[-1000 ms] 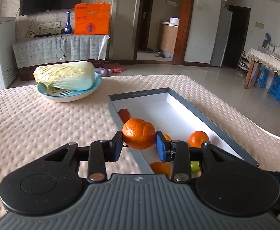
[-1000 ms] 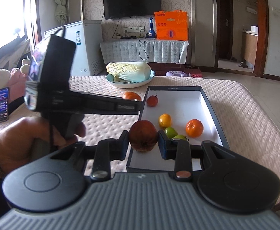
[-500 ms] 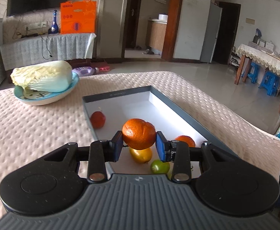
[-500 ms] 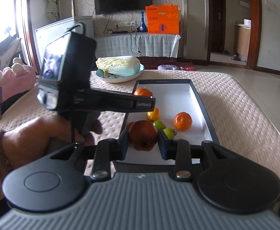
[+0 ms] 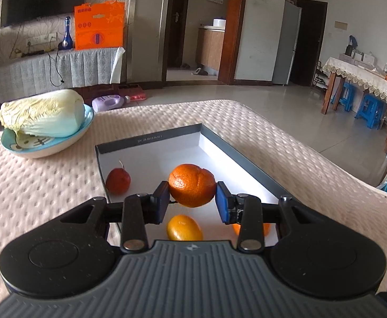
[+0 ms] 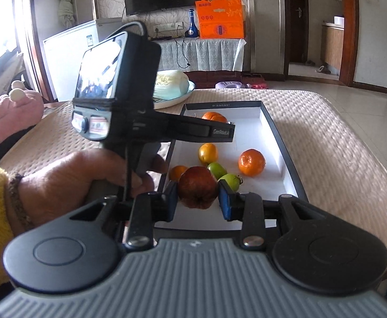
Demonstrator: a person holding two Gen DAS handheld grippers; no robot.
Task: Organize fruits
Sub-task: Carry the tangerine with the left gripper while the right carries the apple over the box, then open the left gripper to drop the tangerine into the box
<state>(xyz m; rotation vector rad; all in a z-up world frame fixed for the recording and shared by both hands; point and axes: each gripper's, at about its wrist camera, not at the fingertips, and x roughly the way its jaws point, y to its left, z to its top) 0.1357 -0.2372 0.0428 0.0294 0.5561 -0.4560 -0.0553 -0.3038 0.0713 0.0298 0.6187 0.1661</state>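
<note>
My left gripper (image 5: 192, 202) is shut on a large orange (image 5: 192, 185), held above the white floor of the dark-rimmed box (image 5: 151, 140). Below it in the box lie a small red fruit (image 5: 118, 181), a yellow-orange fruit (image 5: 184, 228) and part of another orange (image 5: 235, 229). In the right wrist view my right gripper (image 6: 198, 202) is shut on a dark red apple (image 6: 197, 186) over the box's near end (image 6: 269, 124). Beyond it lie a tangerine (image 6: 251, 162), a yellow fruit (image 6: 208, 153) and two green fruits (image 6: 216, 170). The left gripper's body (image 6: 198, 132) reaches across the box, the orange (image 6: 214, 116) at its tip.
A blue plate (image 5: 45, 147) with a napa cabbage (image 5: 42, 114) sits at the table's far left. A hand (image 6: 87, 175) in a yellow sleeve holds the left gripper. Pink plush toys (image 6: 16, 106) lie at the left. The table's right edge drops to a tiled floor.
My left gripper has carried the orange rightwards, from the box's left rim to over its inside. The right gripper and its apple have barely shifted.
</note>
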